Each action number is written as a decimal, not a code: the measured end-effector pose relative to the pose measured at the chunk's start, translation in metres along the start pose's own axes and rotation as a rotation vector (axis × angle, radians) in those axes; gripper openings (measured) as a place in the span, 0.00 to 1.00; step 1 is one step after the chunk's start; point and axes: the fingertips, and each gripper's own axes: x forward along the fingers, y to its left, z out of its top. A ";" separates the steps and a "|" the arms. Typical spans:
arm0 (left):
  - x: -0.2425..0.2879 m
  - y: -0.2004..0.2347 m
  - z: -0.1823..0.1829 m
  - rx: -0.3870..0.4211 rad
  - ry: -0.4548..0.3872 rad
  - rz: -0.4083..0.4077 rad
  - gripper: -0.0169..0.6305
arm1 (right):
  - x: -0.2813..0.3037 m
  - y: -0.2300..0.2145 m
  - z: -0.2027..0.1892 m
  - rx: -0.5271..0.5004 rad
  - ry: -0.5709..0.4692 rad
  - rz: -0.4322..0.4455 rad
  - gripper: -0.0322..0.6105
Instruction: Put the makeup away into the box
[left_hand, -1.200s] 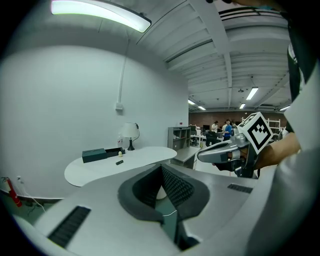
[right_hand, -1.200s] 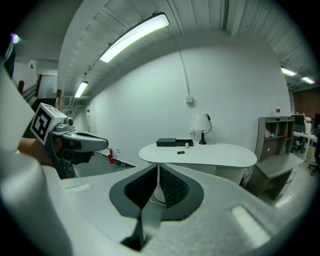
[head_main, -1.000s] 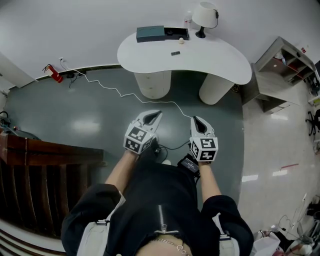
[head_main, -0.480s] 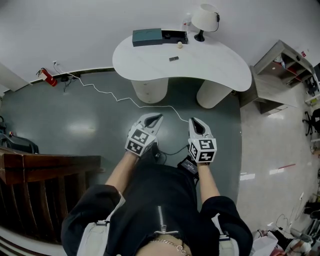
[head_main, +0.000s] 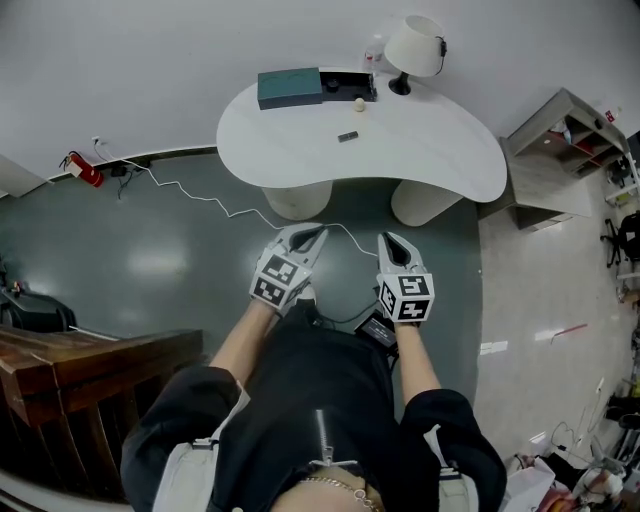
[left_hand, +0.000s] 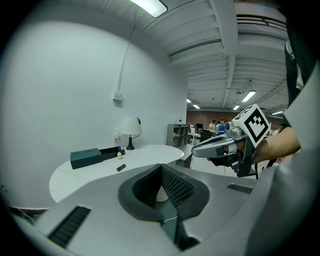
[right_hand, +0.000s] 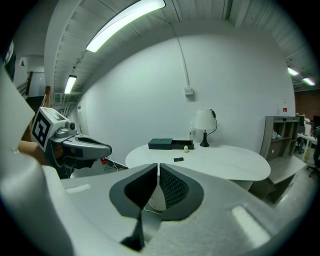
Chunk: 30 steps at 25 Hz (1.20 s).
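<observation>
While you stand back from the white table (head_main: 430, 150), which fills the upper middle of the head view, you've got two grippers held low at frame centre, side by side and apart, both pointing at it. The left gripper (head_main: 311, 233) has its jaws brought together with nothing between the pads, and its own view shows the tips meeting. Same story on the right gripper (head_main: 389, 241): jaws closed, empty. Neither one is near the tabletop. Now the count on that table, which stands on two round pedestals. There's one dark teal box (head_main: 290, 87) at the upper left of the top. One open tray (head_main: 348, 80) in black sits right against the box's right end. Two makeup pieces are out in the open, neither put away. One is a small cream piece (head_main: 359, 104), egg-shaped, just in front of the tray. The other is a short dark stick (head_main: 348, 136), lying flat a little further toward you, apart from the cream one and well clear of the box. Behind the tray you have one pale bottle (head_main: 374, 47) and, just to its right, one lamp (head_main: 414, 48) with a white shade on a dark foot. Off the table, one white cable (head_main: 195, 193) zigzags across the dark floor from the left toward your grippers. One red object (head_main: 78, 168) lies by the wall at the left. One grey shelf unit (head_main: 565, 130) stands at the right edge.
</observation>
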 end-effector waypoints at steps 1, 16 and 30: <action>0.004 0.008 0.002 0.002 0.001 -0.004 0.04 | 0.008 -0.001 0.004 0.000 0.001 -0.004 0.06; 0.044 0.104 0.016 0.024 0.006 -0.049 0.04 | 0.100 -0.008 0.039 -0.007 0.012 -0.044 0.06; 0.073 0.142 0.016 -0.004 0.027 -0.063 0.04 | 0.152 -0.022 0.055 0.003 0.021 -0.033 0.06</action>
